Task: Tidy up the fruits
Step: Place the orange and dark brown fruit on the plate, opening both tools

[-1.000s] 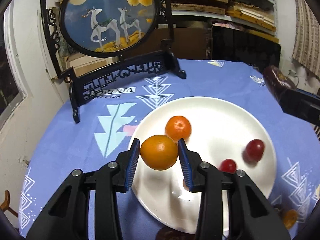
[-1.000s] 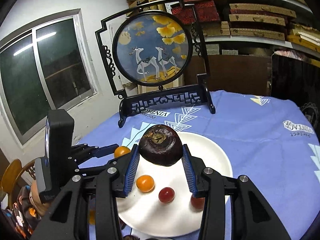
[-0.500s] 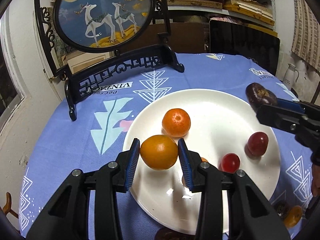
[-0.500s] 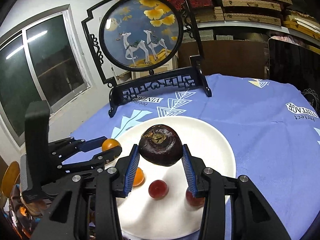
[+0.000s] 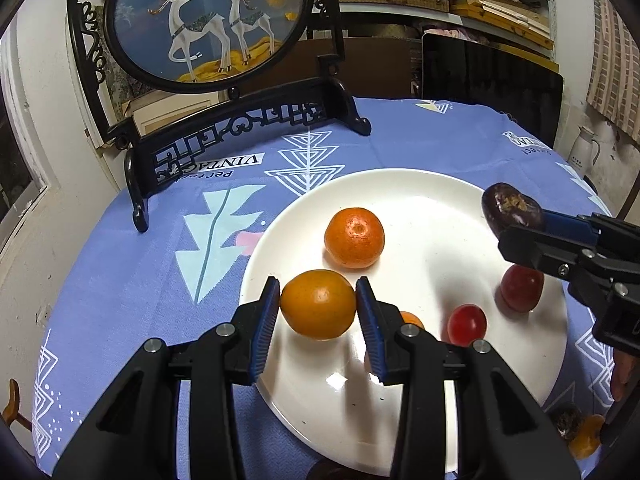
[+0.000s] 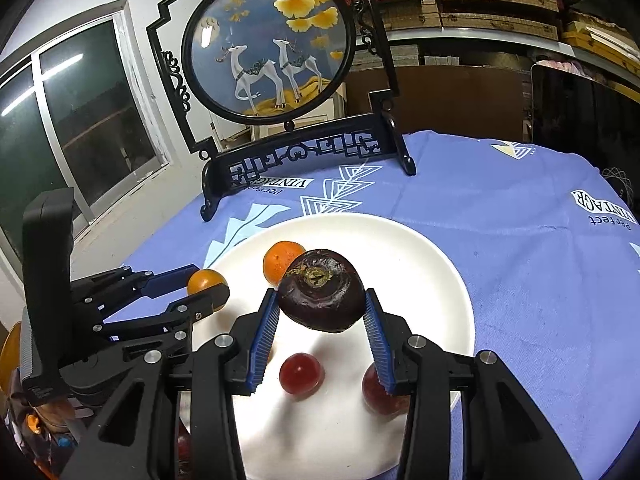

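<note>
The left gripper (image 5: 317, 309) pinches an orange (image 5: 318, 304) above the white plate (image 5: 420, 196). The right gripper (image 6: 322, 312) clamps a dark purple fruit (image 6: 322, 290). Only the left wrist view shows a small orange fruit (image 5: 585, 436), perhaps beside the plate.

White walls, a dark window (image 6: 68, 120), and shelves (image 6: 500, 4) of boxes.

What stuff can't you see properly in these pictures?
- Small orange fruit, left wrist view: mostly hidden behind the left gripper's fingers.
- Dark red round fruit, right wrist view: partly covered by the right gripper's fingers.
- Brown and orange bits beside the white round plate, left wrist view: cut off by the dark lens edge, unidentifiable.
</note>
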A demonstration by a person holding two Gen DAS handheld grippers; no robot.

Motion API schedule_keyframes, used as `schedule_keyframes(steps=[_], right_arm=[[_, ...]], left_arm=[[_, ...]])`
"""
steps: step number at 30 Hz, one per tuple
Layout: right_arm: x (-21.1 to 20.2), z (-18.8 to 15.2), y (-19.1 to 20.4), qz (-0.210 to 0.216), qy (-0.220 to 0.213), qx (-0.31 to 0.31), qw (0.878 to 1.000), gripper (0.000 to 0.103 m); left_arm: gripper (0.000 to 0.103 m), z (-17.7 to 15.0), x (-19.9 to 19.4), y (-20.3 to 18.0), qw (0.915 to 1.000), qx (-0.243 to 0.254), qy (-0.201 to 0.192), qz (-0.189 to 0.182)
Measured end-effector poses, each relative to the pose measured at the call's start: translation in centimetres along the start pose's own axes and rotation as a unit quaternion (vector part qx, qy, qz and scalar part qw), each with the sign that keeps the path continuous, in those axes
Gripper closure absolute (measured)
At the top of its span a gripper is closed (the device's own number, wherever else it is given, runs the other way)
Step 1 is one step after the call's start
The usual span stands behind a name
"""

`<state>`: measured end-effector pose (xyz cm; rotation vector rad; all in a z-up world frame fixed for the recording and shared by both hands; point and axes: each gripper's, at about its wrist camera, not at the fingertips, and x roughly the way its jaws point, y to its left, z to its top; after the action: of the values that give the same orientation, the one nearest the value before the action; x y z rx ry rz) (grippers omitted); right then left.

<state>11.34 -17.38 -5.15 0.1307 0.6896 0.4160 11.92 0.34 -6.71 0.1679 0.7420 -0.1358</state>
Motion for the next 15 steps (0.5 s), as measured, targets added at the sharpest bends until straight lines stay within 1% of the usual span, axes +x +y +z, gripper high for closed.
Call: schedule_keyframes(steps=[5,6,7,8,9,11,15], right_arm=[[0.03,-0.11,0.13,0.004,0.001,0.0,1.0,0.058],[0.01,-0.13,0.13,0.011,0.0,0.001,1.0,0.056],[-0.06,-0.14,0.09,0.011,-0.001,0.003,1.0,0.05],[-0.3,-0.18,0.07,0.006,-0.009,0.006,1.0,0.041],[-0.44,-0.18,0.09,0.004,-0.013,0.004,1.0,0.04],[-0.58,-0.09,0.06,0.006,-0.015,0.002,1.0,0.04],[-0.59,-0.19,0.06,0.006,-0.016,-0.001,1.0,0.04]], left_arm=[[0.065,0.02,0.01,0.05,1.0,-0.003,0.001,-0.001],[0.064,0.01,0.09,0.02,1.0,-0.003,0.002,-0.002],[0.064,-0.01,0.15,0.03,1.0,-0.005,0.003,-0.002],[0.062,-0.02,0.16,0.07,1.0,-0.006,0.003,-0.002],[0.061,0.02,0.13,0.17,1.0,-0.008,0.001,0.001],[0.051,0.08,-0.11,0.35,0.9999,-0.013,-0.004,0.002],[0.047,0.1,-0.32,0.41,0.9999,-0.014,-0.009,0.003]])
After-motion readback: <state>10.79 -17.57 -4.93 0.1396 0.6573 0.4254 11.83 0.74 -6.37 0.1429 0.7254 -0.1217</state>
